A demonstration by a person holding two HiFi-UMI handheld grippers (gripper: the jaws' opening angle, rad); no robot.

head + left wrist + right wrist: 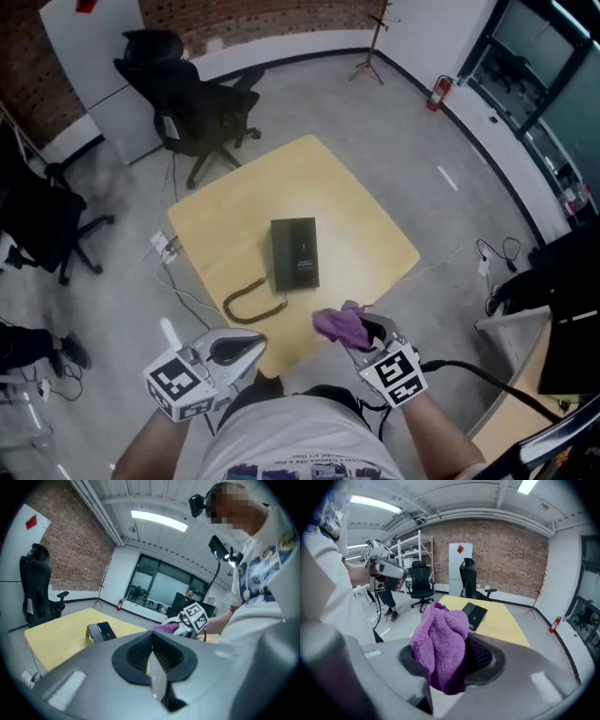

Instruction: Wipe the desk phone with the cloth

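The black desk phone (294, 253) lies flat in the middle of the yellow table (375, 234), its coiled cord (251, 306) trailing toward the near edge. My right gripper (364, 330) is shut on a bunched purple cloth (339, 323), held just above the table's near edge, short of the phone. In the right gripper view the cloth (440, 644) fills the jaws, with the phone (474, 613) beyond it. My left gripper (249, 346) hovers at the near left edge, shut and empty. Its view shows its jaws together, with the phone (101, 631) and the cloth (165, 627) farther off.
A black office chair (192, 108) stands past the table's far corner, another (42, 230) at the left. A power strip and cables (167, 248) lie on the floor left of the table, more cables (492, 262) at the right. A second desk's edge (525, 375) sits at the right.
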